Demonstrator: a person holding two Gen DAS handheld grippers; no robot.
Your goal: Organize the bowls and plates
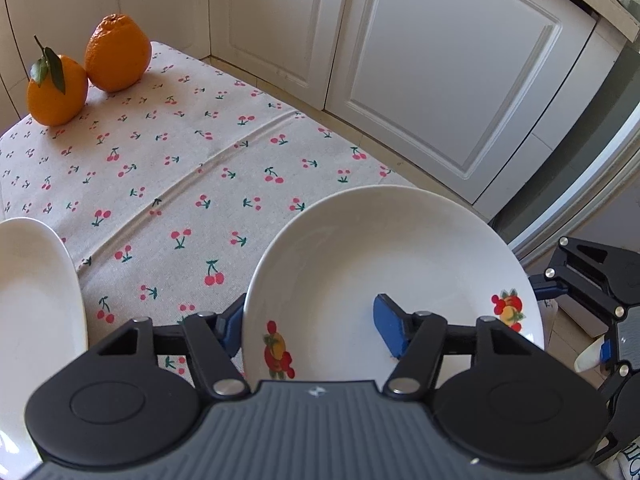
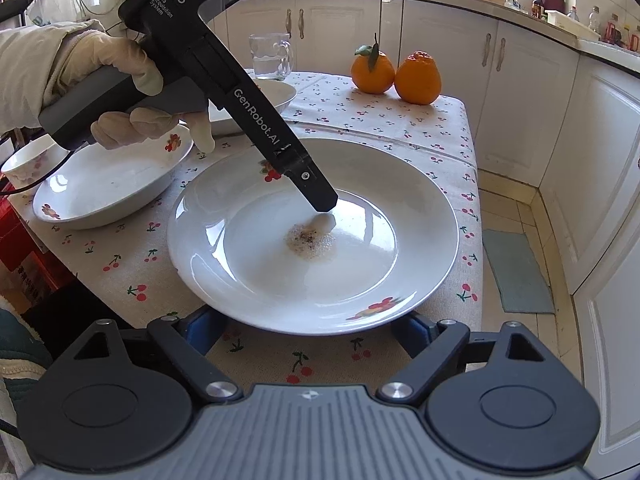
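A white plate with fruit prints [image 1: 384,276] sits between my left gripper's [image 1: 312,322] open fingers: the right blue pad [image 1: 390,326] is over the plate, the left pad [image 1: 232,326] outside its rim. In the right wrist view the same plate [image 2: 312,236] lies on the cherry tablecloth with a brownish residue [image 2: 310,240] at its centre, and the left gripper's finger reaches into it. My right gripper [image 2: 312,330] is open, its fingers just under the plate's near rim. A second fruit-print plate [image 2: 108,184] lies to the left, also in the left wrist view [image 1: 36,320].
Two oranges [image 2: 396,72] stand at the table's far edge [image 1: 84,68]. A white bowl [image 2: 256,98], a glass mug [image 2: 270,56] and a small cup [image 2: 30,164] stand beyond the left plate. White cabinets [image 1: 440,80] surround the table; floor lies to the right.
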